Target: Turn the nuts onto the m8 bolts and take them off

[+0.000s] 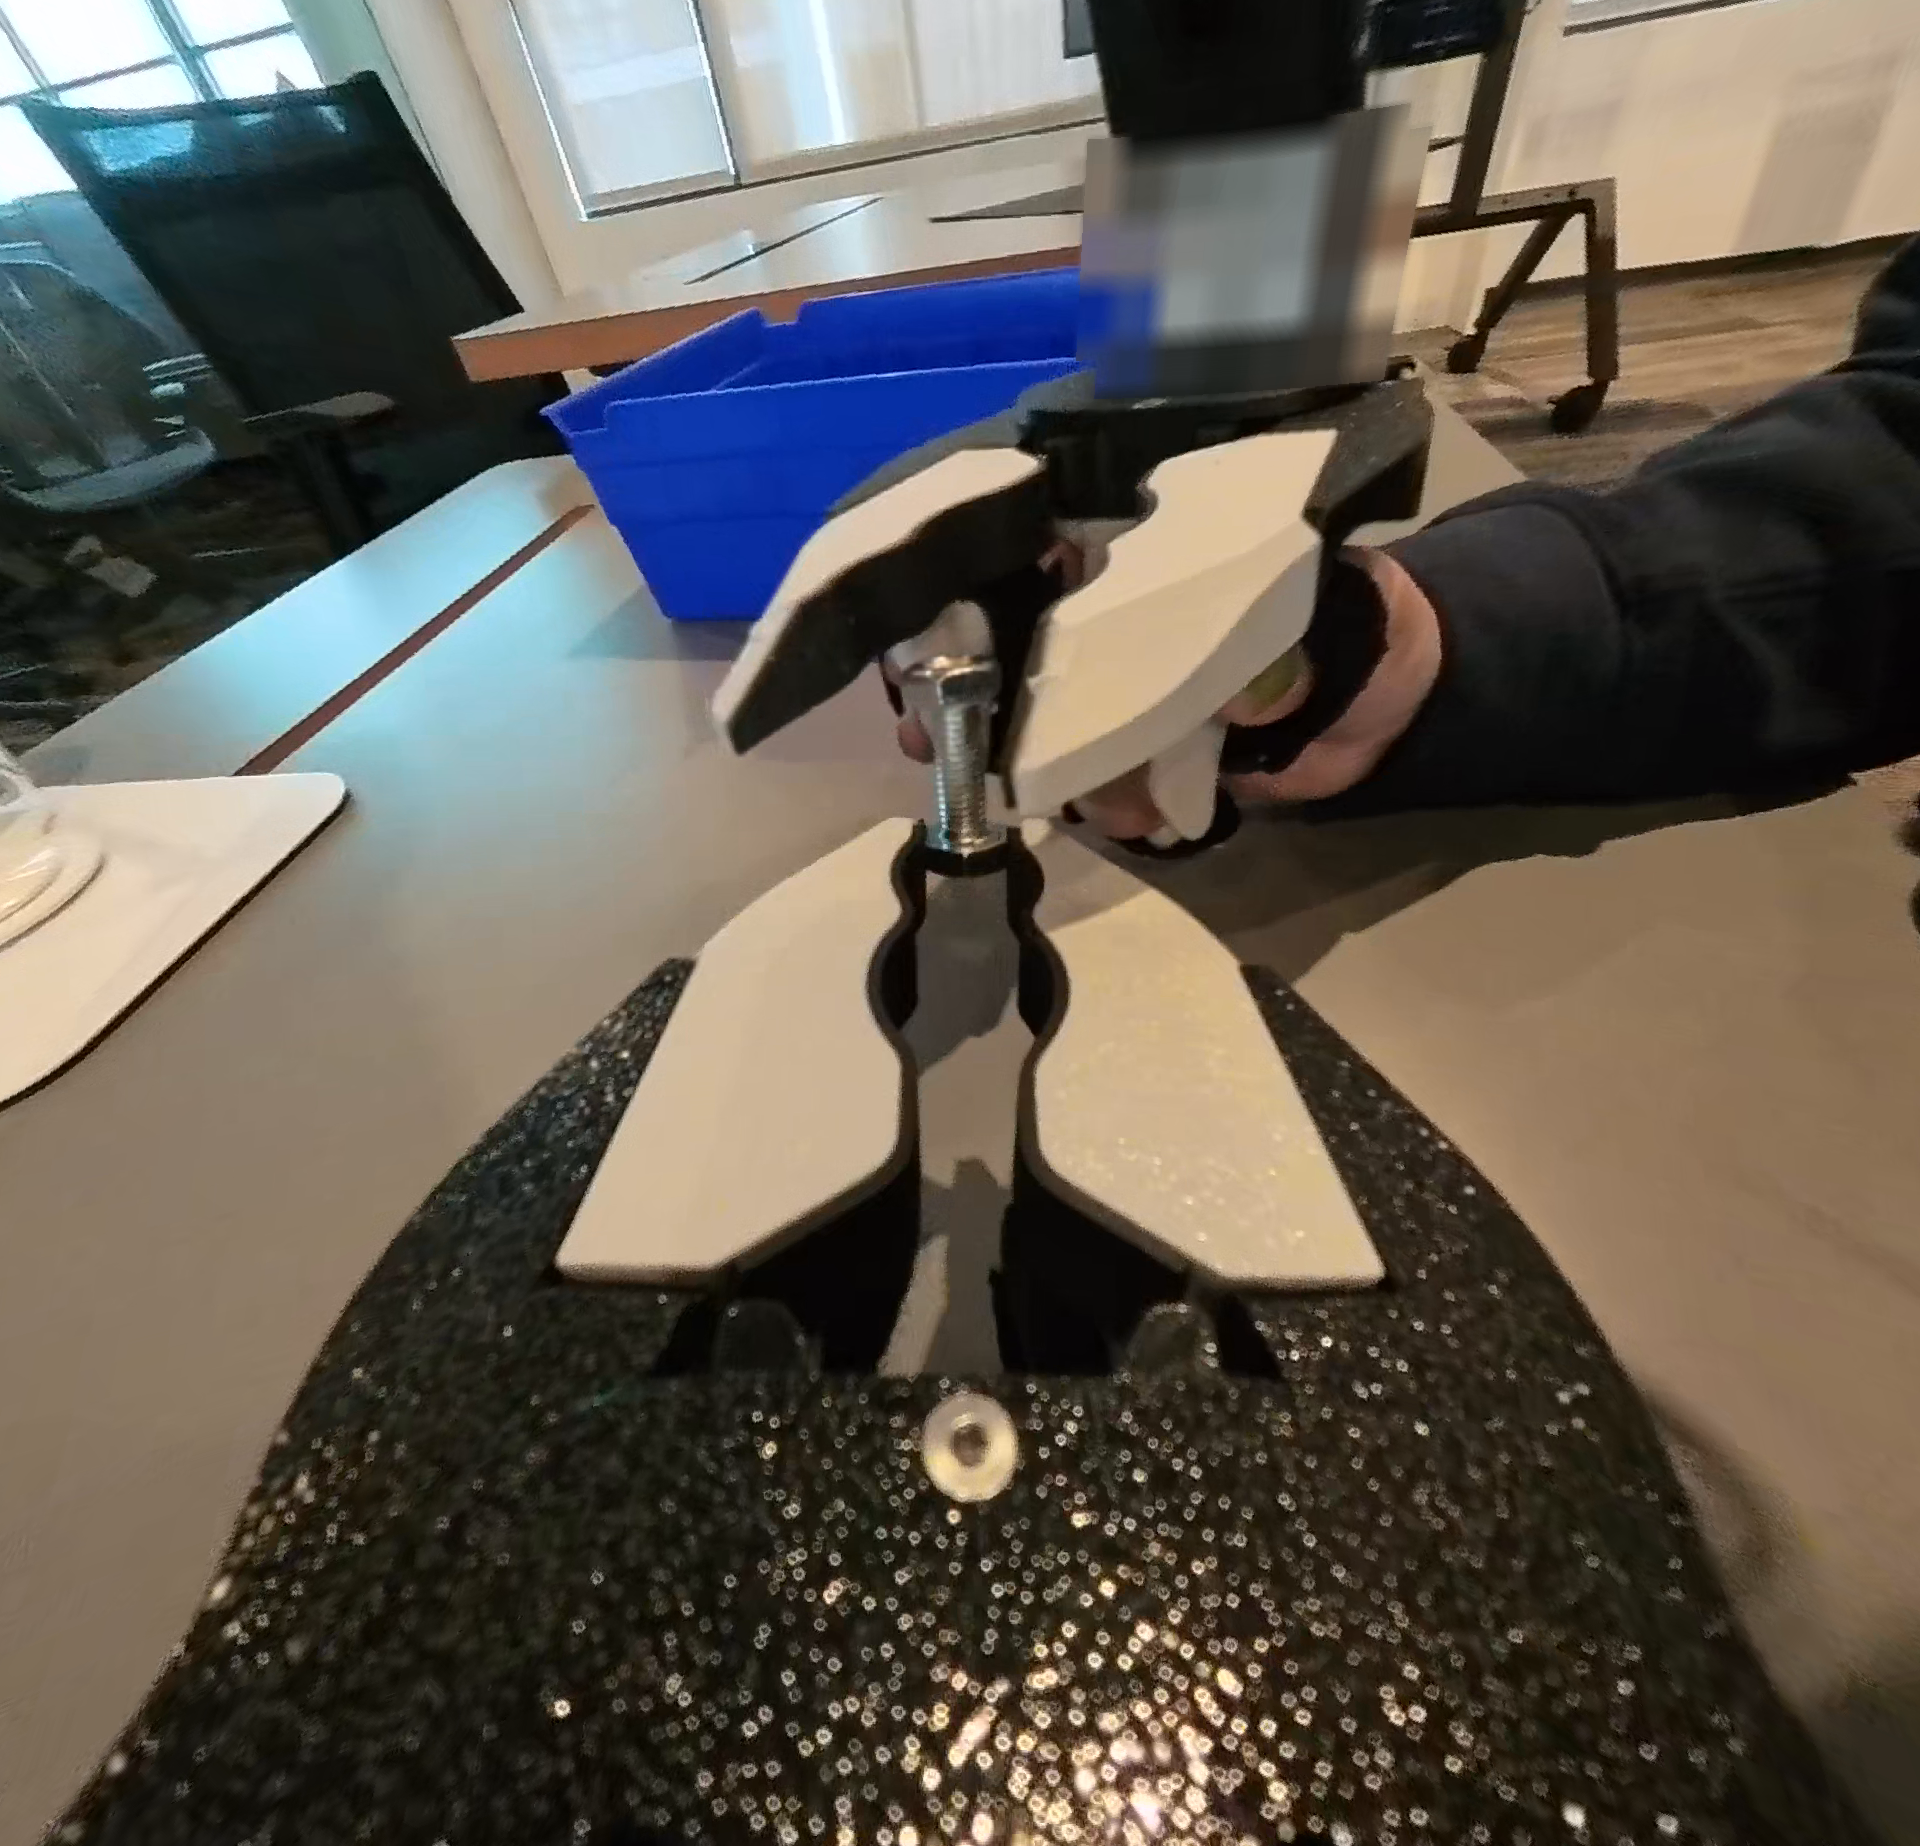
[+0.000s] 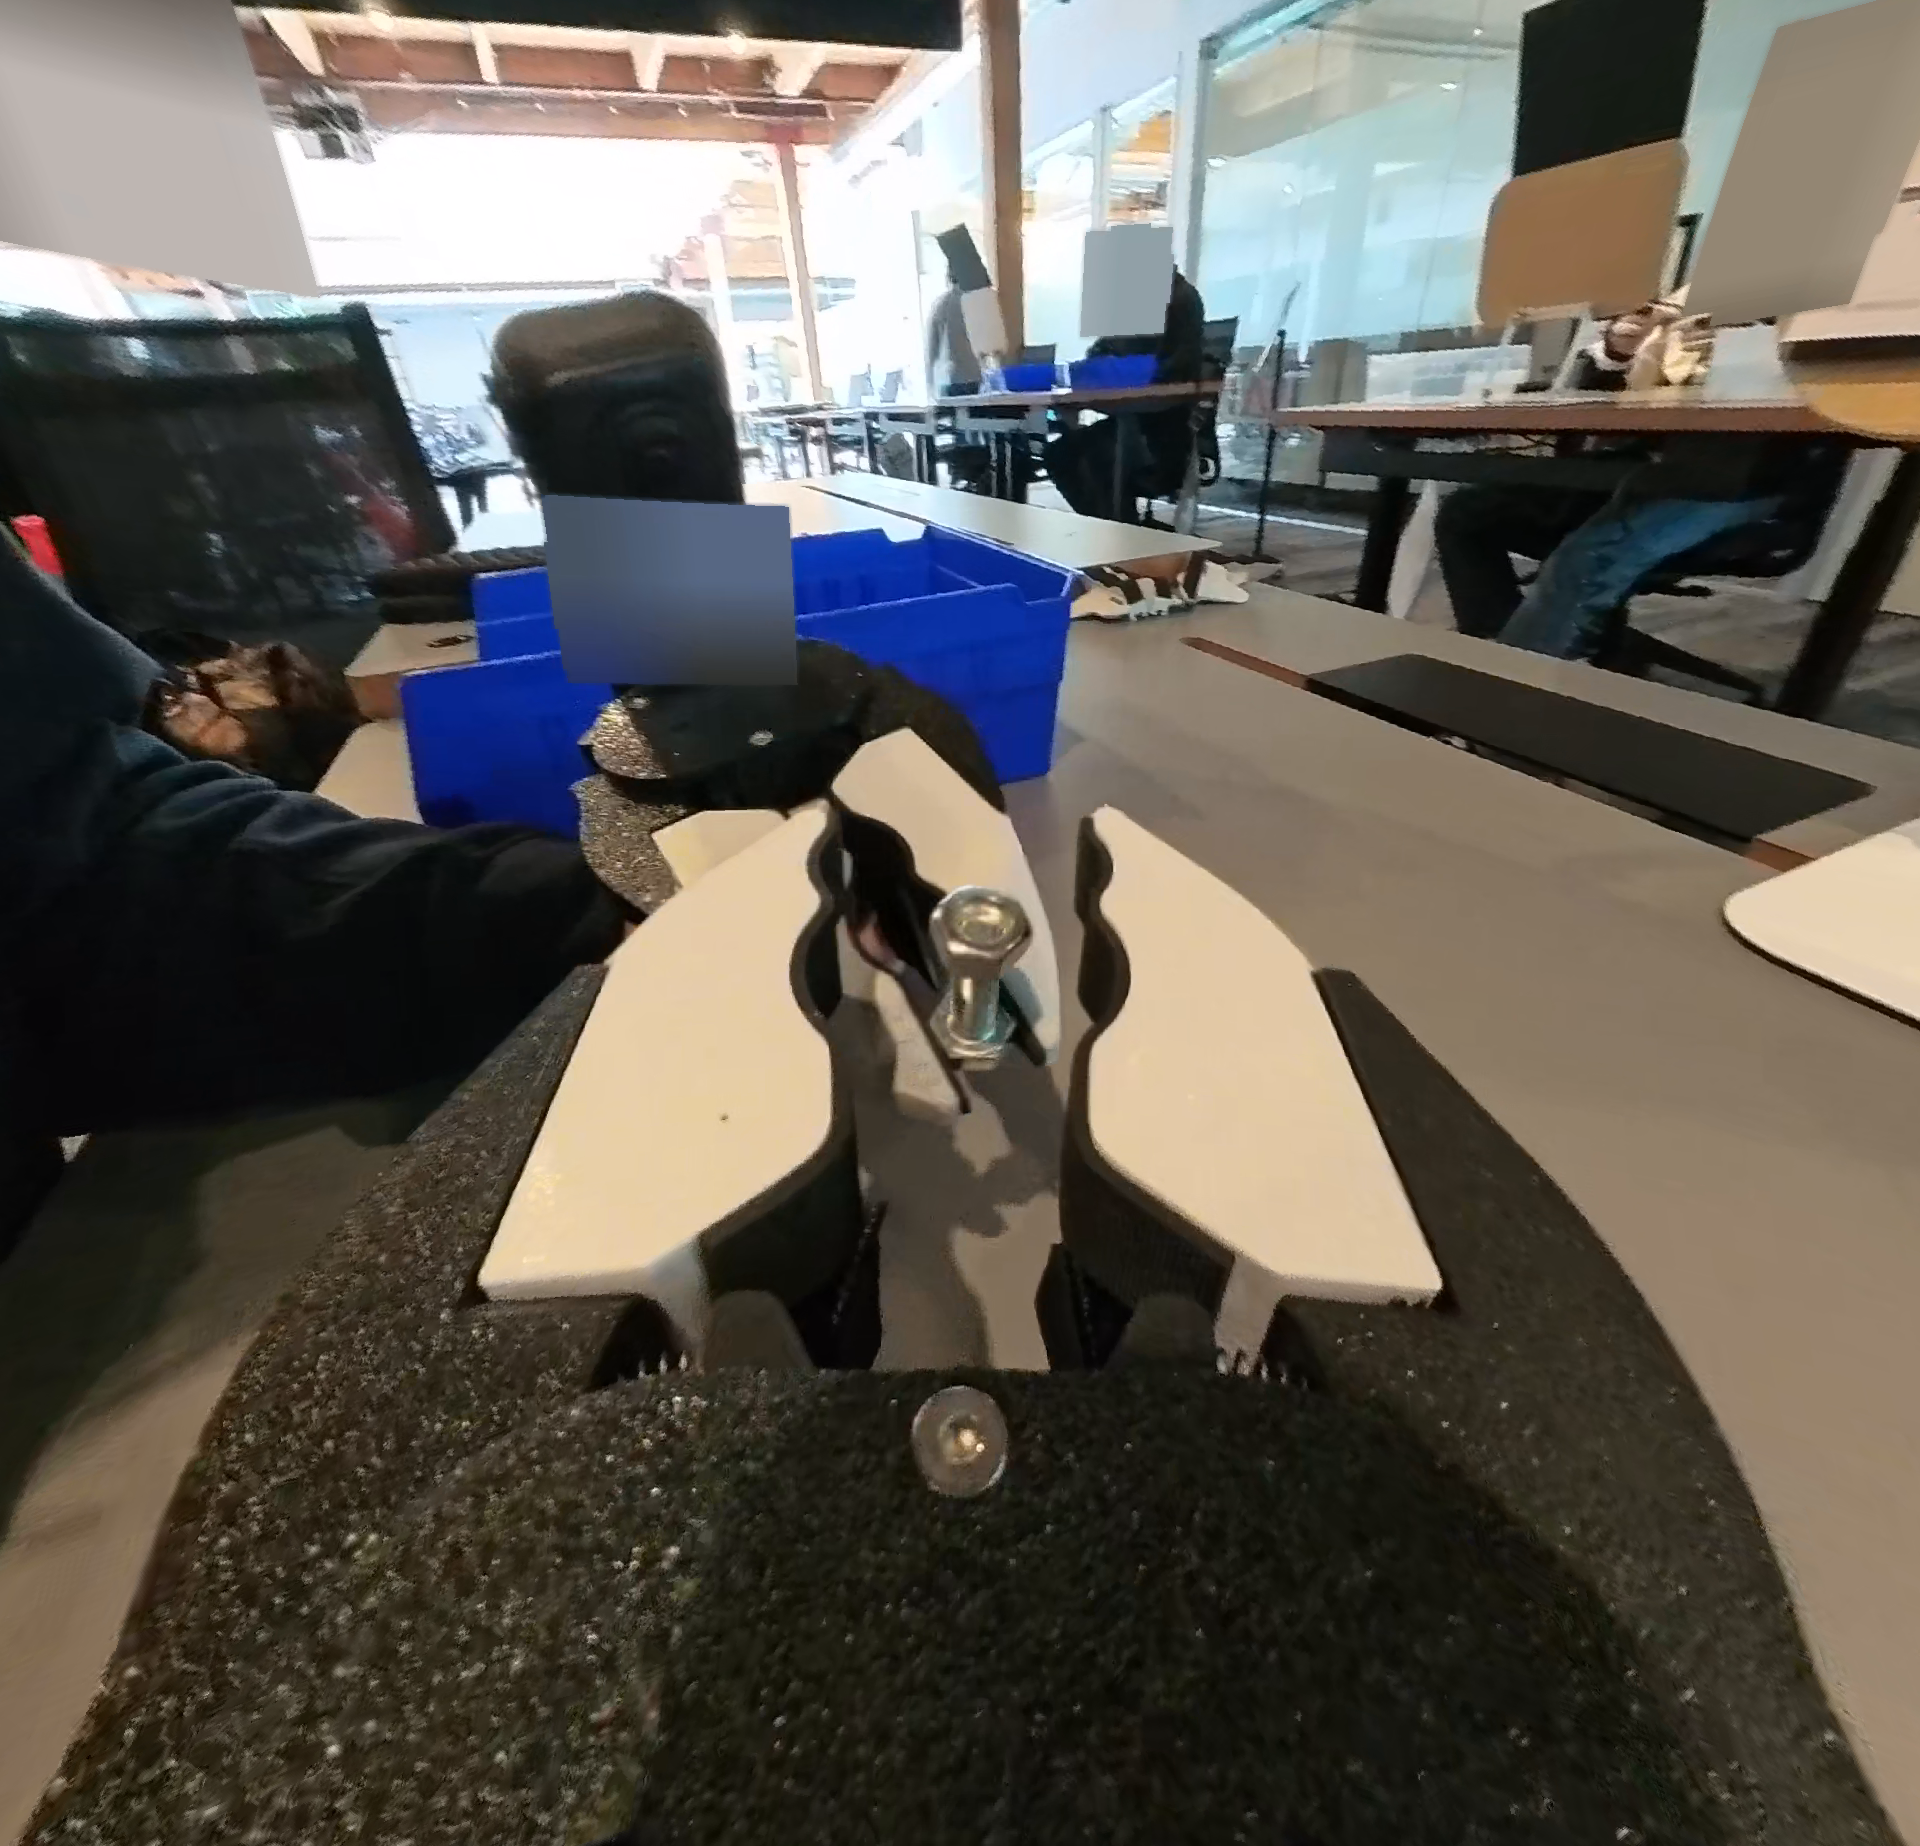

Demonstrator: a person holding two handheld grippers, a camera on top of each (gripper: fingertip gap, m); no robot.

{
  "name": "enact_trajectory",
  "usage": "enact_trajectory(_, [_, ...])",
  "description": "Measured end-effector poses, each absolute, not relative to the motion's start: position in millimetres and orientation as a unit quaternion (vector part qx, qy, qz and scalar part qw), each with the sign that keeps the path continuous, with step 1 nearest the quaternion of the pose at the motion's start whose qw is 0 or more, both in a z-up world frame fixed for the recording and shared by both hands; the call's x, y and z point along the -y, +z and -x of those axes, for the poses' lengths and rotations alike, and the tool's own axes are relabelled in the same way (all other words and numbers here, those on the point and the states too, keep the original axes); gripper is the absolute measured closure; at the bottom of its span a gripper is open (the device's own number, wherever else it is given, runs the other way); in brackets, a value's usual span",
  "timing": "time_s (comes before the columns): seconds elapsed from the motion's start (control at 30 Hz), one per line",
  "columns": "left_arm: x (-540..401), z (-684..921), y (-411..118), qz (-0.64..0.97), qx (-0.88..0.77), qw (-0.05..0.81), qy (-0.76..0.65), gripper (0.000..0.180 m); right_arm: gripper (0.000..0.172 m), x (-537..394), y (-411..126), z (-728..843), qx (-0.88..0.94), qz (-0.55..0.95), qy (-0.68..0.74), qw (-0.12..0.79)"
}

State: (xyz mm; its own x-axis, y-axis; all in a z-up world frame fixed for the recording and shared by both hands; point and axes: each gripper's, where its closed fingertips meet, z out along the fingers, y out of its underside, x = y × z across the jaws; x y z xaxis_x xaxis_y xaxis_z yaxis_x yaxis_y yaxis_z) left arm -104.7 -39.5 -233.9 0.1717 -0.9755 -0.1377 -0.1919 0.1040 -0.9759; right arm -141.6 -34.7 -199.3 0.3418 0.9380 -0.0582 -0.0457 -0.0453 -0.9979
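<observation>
Left hand-held gripper point(image 1: 968, 846) clamping nut point(image 1: 966, 842), bolt point(image 1: 943, 747) upright between open right fingers point(image 2: 1174, 975)

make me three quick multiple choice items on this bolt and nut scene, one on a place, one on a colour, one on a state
1. Where does the bin stand?
A. on the table behind the tools
B. on the floor
C. on a chair

2. What colour is the bin?
A. red
B. blue
C. green

3. How does the right tool stand?
A. shut on the bolt head
B. shut on the nut
C. open, fingers apart on either side of the bolt head

Answers:
1 A, the bin rests on the grey table beyond both tools.
2 B, its walls are plainly blue in both views.
3 C, the right wrist view shows clear space between each white finger and the bolt, while the left tool grips the nut at the bolt's lower end.
</observation>
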Motion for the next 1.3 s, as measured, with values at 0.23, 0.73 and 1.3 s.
enact_trajectory(0.23, [12, 130, -216, 0.586, -0.417, 0.558, -0.414, 0.166, 0.131, 33, -197, 138, 0.379, 0.578, 0.423, 0.585])
enact_trajectory(0.73, [29, 117, -215, 0.566, -0.436, 0.522, -0.465, 0.166, 0.128, 41, -195, 142, 0.394, 0.56, 0.438, 0.582])
enact_trajectory(1.3, [34, 112, -224, 0.571, -0.469, 0.508, -0.443, 0.167, 0.119, 43, -194, 146, 0.396, 0.556, 0.443, 0.581])
